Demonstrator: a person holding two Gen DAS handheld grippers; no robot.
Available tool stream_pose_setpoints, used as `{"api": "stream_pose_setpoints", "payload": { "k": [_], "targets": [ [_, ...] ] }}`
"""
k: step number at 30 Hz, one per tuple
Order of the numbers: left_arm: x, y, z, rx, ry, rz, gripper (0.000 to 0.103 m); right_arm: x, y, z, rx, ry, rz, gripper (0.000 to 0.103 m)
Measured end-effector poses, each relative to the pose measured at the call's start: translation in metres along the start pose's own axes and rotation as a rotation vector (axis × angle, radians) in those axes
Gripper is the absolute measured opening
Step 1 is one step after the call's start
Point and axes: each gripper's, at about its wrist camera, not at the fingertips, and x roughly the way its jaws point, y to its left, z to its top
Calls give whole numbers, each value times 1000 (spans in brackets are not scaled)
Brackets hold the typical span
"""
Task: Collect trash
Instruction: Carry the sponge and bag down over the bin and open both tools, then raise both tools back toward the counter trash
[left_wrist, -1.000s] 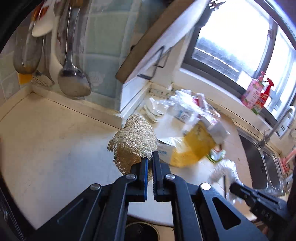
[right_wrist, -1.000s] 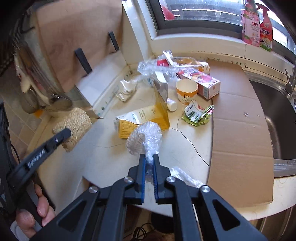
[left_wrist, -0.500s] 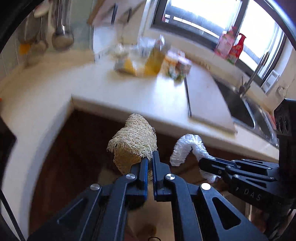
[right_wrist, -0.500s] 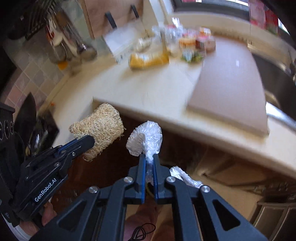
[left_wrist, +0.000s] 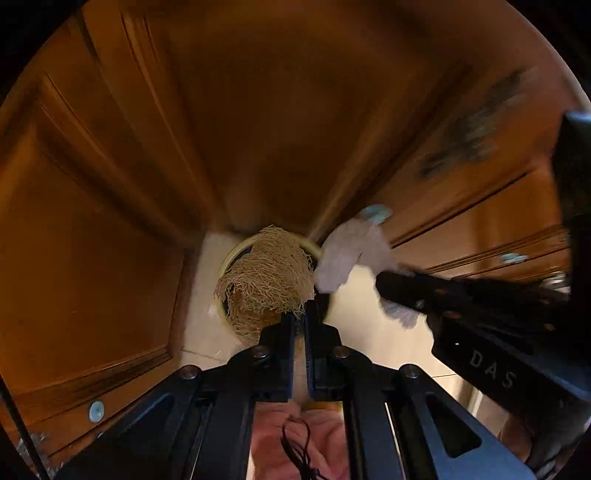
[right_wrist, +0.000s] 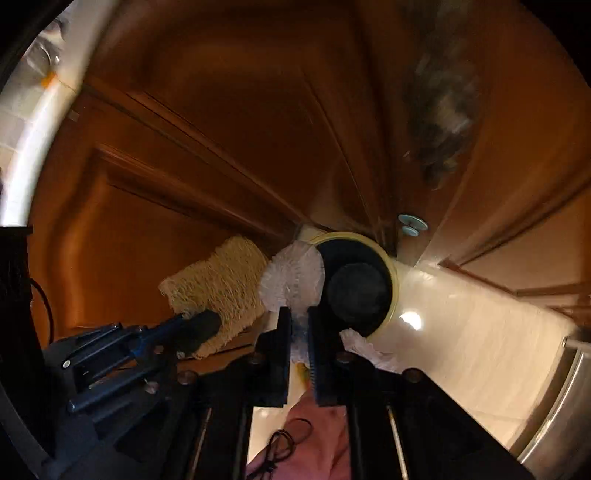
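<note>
Both grippers point steeply down at the floor in front of brown wooden cabinet doors. Left gripper has its jaws pressed almost together on the near edge of a straw-coloured loofah scrubber, which hangs directly over the mouth of a round bin with a pale yellow rim; the scrubber hides most of the opening in that view. Right gripper pinches the twisted neck of a crumpled white plastic wrapper. Its jaws have just been opening a little, with the wrapper between them and the pads touching it. In the right wrist view the wrapper sits at the left edge of the bin, whose inside is lined in black with a dark rounded lump in it. The scrubber shows just left of the wrapper, the two close together, and the left gripper reaches in from the lower left. A cream tiled floor stretches right of the bin. Pink cloth with a thin black cord on it shows near, below the grippers.
</note>
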Motion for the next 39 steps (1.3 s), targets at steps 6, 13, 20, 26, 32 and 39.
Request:
{"api": "stream_pose_setpoints", "payload": {
  "k": [6,13,20,26,32,39],
  "targets": [
    [68,20,-3,21,68,21,41,74,-13,7,-2,69,-15,22],
    [80,37,0,-6,93,25,76,77,-19,17,25,64,32,50],
    [49,55,15,-29,83,20,77,33,-5,19,33,45,2,50],
    [-19,42,32,61,24,14,77,-34,18,28,6,-12,-2,50],
    [-101,31,38,84,-52,-17,77,-112,44,34,-12,-99,-8,50],
    [-204,13,46,138,-150,-1,77,-195,64,40,-1,-191,-38,50]
  ]
}}
